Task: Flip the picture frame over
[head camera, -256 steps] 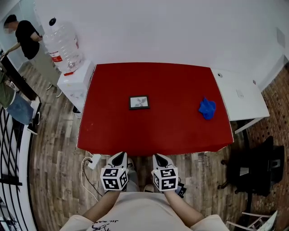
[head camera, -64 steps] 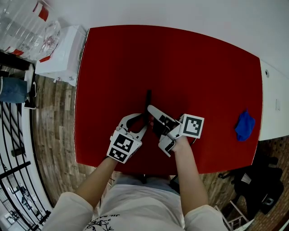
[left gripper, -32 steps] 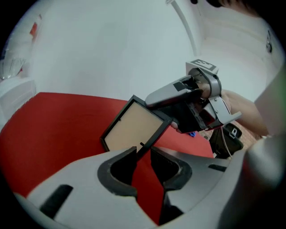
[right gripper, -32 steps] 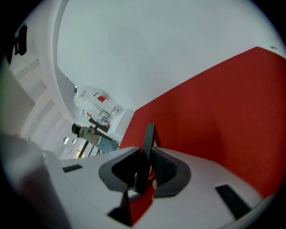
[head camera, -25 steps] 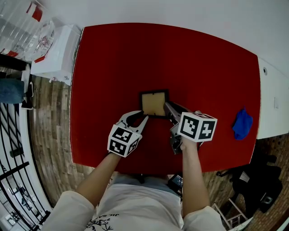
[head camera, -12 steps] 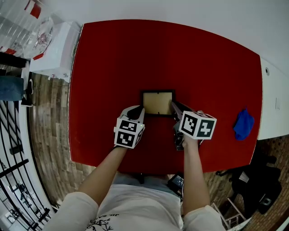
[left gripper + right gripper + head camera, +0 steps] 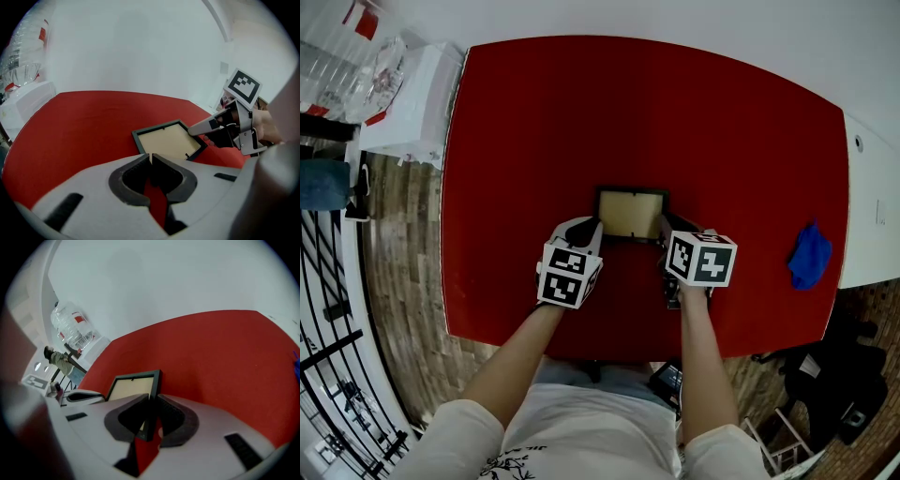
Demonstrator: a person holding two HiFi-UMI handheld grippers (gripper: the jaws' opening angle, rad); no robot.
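Mid-picture, my right tongs (image 7: 664,226) grasp the right edge of the picture frame (image 7: 631,213), lying backing-up; my left tongs (image 7: 588,226), closing empty, sit just off its lower-left corner.

Table: red (image 7: 581,112), rectangular, plain matte top; long edges at 12 and 6 o'clock, short edges at 3 and 9 o'clock.
Frame: dark-rimmed (image 7: 630,213), on the table back up, tan backing showing; just toward 6 o'clock from the table's middle; long sides parallel to the table's long edges; flat or nearly so.
Cloth: blue (image 7: 811,255), crumpled, on the table at about 4 o'clock from the frame, near the 3 o'clock edge, well apart from the frame.
Floor: wood planks (image 7: 403,262), under the table, showing past its 9 and 6 o'clock edges.
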